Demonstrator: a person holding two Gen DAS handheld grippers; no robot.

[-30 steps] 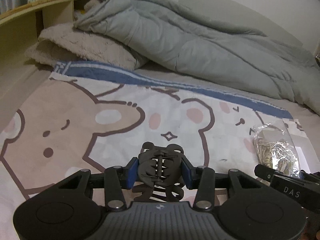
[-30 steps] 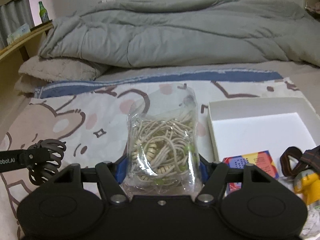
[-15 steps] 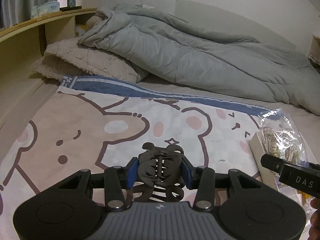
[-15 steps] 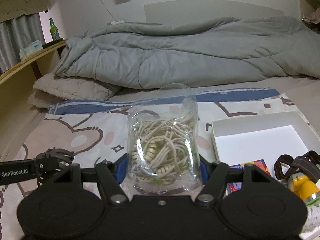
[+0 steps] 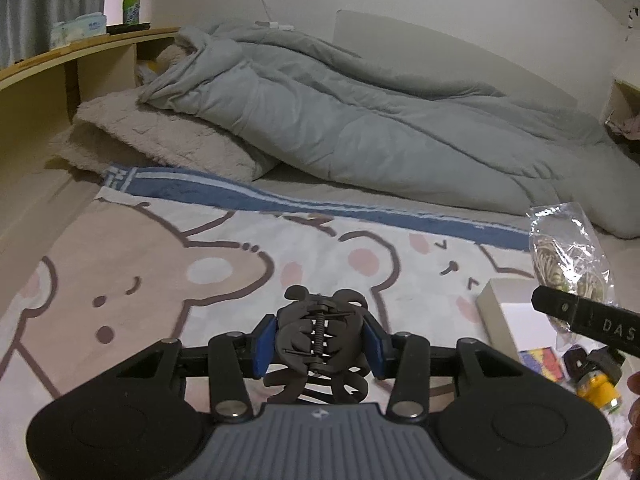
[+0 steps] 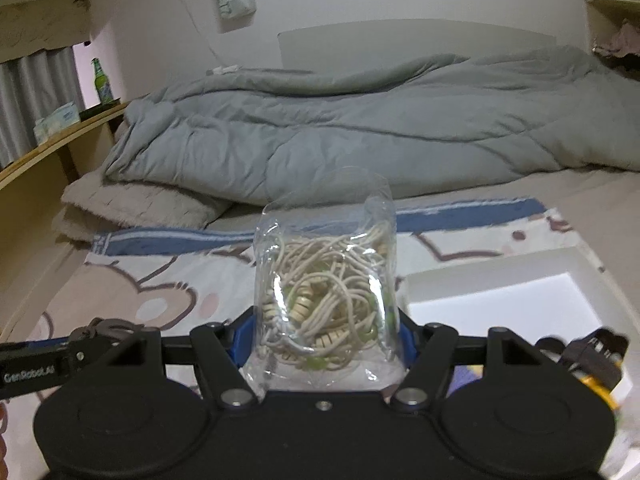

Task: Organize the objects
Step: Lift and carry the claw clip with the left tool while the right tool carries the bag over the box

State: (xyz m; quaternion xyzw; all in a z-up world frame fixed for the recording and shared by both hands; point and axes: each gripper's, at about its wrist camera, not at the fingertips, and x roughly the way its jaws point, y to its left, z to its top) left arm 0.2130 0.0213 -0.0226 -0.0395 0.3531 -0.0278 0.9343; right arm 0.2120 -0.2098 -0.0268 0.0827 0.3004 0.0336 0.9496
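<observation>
Left gripper (image 5: 320, 344) clamps a black hair claw clip (image 5: 320, 342) between its blue pads, held above the bear-print blanket (image 5: 160, 264). Right gripper (image 6: 325, 340) squeezes a clear plastic bag (image 6: 326, 292) of beige cords, held up just left of the white box (image 6: 492, 276). Grey duvet (image 6: 360, 128) bunched behind. Green bottle (image 5: 132, 0) on wooden shelf (image 5: 60, 60).

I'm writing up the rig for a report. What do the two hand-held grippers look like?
Both look alike. The left hand-held gripper has a matte black body with two round discs, black linkage arms with silver pivot screws, blue pads on the fingers and a ribbed grey centre plate. The right hand-held gripper has a plain black plate instead. White lettering marks their sides: "GenRobot.AI" and "DAS". No cables or sleeves show.
</observation>
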